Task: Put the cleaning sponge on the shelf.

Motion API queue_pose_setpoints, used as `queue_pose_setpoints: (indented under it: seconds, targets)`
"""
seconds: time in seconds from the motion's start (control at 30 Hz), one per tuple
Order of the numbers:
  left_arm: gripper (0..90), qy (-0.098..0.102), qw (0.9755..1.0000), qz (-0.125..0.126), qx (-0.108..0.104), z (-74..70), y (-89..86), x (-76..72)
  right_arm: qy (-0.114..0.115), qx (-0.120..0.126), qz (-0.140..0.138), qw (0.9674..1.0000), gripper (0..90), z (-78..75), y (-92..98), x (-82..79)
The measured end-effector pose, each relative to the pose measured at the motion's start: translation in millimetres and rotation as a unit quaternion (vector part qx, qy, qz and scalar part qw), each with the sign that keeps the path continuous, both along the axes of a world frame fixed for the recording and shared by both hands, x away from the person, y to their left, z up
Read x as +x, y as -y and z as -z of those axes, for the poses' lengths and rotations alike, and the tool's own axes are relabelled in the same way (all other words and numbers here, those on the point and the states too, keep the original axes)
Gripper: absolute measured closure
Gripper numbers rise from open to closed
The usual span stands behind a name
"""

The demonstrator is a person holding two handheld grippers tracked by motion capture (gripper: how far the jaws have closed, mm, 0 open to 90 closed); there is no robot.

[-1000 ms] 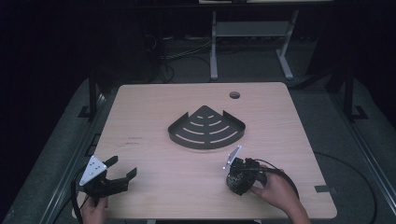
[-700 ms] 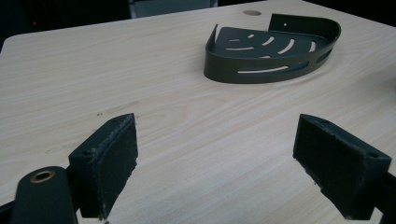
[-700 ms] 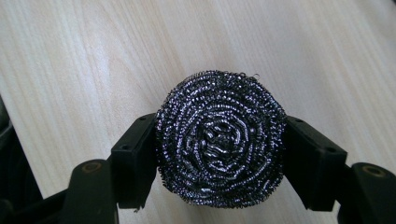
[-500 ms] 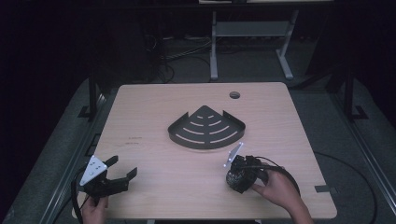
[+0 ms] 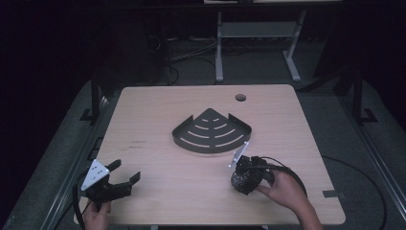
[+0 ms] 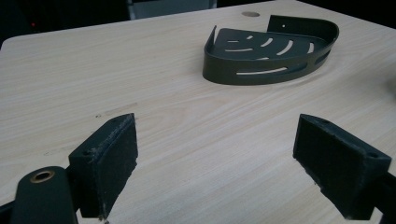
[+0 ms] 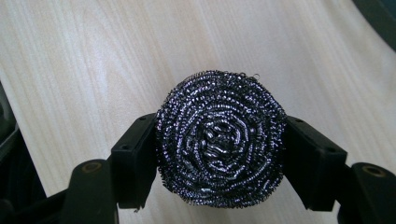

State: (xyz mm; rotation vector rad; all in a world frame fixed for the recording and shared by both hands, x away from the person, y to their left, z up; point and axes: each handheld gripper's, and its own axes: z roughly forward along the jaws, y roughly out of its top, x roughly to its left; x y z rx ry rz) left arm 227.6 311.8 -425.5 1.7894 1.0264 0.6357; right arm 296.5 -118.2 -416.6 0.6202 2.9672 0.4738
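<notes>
A round steel-wool scourer (image 7: 219,140) sits between the black jaws of my right gripper (image 7: 222,156), and both pads press on its sides. In the high view that right gripper (image 5: 242,176) is at the table's front right, just above the wood, with the scourer (image 5: 237,182) at its tip and a hand behind it. A black slotted corner basket (image 5: 191,132) lies near the middle of the table, just beyond the right gripper. My left gripper (image 5: 127,171) rests at the front left, jaws wide open with nothing between them. It looks toward the basket (image 6: 261,77).
The light wooden table (image 5: 158,115) has a round cable hole (image 5: 240,97) near its far edge. A black cable (image 5: 287,170) loops from the right gripper over the hand. A grey metal frame (image 5: 258,31) stands on the dark floor behind the table.
</notes>
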Motion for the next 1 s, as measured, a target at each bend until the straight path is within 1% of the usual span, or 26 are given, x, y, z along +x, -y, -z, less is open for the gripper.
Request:
queue_pose_setpoints:
  seconds: [0.07, 0.23, 0.33, 0.5, 1.0]
  targets:
    - [13.3, -0.001, 1.0000, 0.000, 0.000, 0.3, 0.0, -0.1, -0.001, 0.002, 0.000, 1.0000, 31.9, -1.6, -0.3, 1.5]
    - [13.3, 0.001, 1.0000, 0.001, 0.001, -0.4, 0.0, 0.1, 0.000, -0.003, -0.002, 1.0000, 31.9, -4.7, -2.9, 4.7]
    - [13.3, 0.000, 1.0000, 0.000, -0.001, 0.1, -0.4, 0.0, -0.001, 0.002, -0.003, 1.0000, 31.9, -6.6, -3.7, 6.8]
    - [13.2, 0.001, 1.0000, 0.002, 0.001, -0.5, 0.0, 0.1, -0.003, -0.003, -0.006, 1.0000, 31.9, -8.5, -6.6, 10.3]
    - [13.2, 0.000, 1.0000, -0.001, 0.001, -0.6, -0.5, 0.0, -0.002, -0.004, -0.010, 0.9999, 31.8, -16.0, -13.2, 18.4]
